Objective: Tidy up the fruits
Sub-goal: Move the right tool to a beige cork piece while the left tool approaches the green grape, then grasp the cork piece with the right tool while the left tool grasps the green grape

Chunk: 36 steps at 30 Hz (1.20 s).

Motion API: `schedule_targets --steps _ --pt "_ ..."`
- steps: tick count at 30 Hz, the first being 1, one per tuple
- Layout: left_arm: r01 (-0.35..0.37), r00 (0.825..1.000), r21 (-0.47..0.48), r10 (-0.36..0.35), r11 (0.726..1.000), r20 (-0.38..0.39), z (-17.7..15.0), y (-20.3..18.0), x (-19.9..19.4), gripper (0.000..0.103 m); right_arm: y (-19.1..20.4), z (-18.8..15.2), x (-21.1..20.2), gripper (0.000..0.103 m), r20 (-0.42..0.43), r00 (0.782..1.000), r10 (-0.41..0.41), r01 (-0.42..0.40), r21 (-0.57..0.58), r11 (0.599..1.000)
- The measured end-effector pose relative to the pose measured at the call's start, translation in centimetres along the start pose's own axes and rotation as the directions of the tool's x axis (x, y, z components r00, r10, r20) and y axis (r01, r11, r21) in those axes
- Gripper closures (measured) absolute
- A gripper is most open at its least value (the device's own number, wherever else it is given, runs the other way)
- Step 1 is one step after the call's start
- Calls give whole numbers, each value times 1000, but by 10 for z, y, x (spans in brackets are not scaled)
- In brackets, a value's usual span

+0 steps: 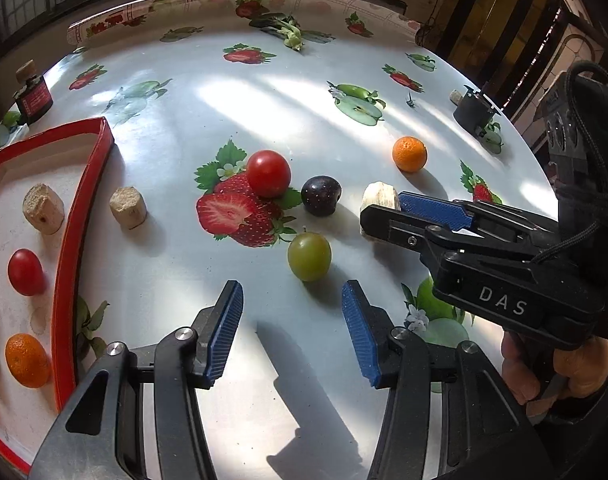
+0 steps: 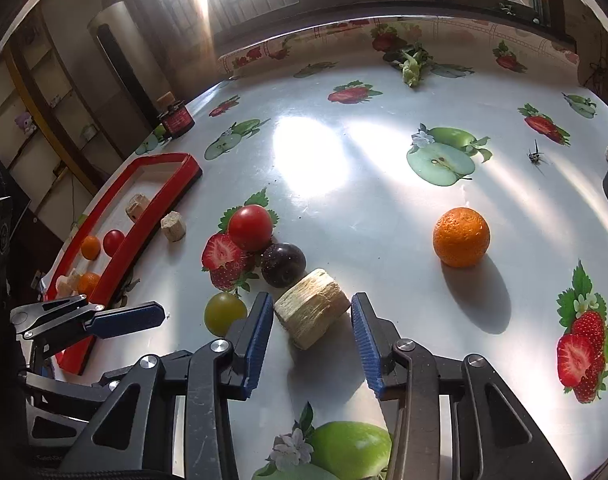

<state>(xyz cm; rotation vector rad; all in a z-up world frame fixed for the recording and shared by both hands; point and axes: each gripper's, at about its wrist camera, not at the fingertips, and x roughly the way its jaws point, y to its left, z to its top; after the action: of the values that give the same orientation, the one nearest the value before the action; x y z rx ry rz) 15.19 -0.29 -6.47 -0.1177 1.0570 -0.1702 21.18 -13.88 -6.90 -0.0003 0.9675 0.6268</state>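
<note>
Right wrist view: a cork-like block [image 2: 312, 308] lies on the desk [image 2: 344, 200] between the right hand-held gripper [image 2: 312, 340] fingers, which are partly open and not yet pressing it. Picking it up seems to be the step; a squeeze is needed next. The left hand-held gripper [image 1: 292, 336] is open and empty by the green grape [image 1: 309, 256]. A plum [image 2: 283, 265] sits close behind the block. The red tray [image 2: 160, 208] is well apart.

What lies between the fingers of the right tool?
A pale cork-like block lies on the table between the right tool's fingers, not yet pressed, as the right wrist view shows.
</note>
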Motion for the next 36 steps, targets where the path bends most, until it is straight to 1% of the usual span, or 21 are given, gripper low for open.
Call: schedule_targets --steps 4,6,7,8,9,13,18,29,36 --pt "28 1000 4 -28 1000 4 11 -6 11 55 -13 -4 -19 61 34 999 -4 3 45 999" --pt "37 999 8 -37 999 -9 14 -9 19 68 -19 -6 -26 61 43 999 -11 8 66 998" --pt "29 1000 14 -29 999 1 15 -10 20 73 -23 -8 -29 61 46 999 -16 12 76 997" --pt "28 1000 19 -28 999 3 15 -11 21 80 -26 -9 -33 61 48 999 -20 16 84 996" --pt "29 1000 16 -29 999 4 15 -11 21 82 -28 -10 -35 61 50 998 -24 19 89 996" --pt "33 999 5 -33 999 17 12 -8 15 82 -32 -15 -41 61 49 998 -34 29 98 995" --pt "20 999 1 -20 1000 42 3 -4 -1 82 -26 -19 -45 61 49 998 -29 25 94 995" --pt "-42 995 -53 47 998 93 -17 25 -35 81 11 -23 -46 61 44 999 1 -2 35 999" --pt "-57 991 -81 66 995 116 -25 40 -48 81 35 -22 -44 62 36 999 18 -18 -11 1000"
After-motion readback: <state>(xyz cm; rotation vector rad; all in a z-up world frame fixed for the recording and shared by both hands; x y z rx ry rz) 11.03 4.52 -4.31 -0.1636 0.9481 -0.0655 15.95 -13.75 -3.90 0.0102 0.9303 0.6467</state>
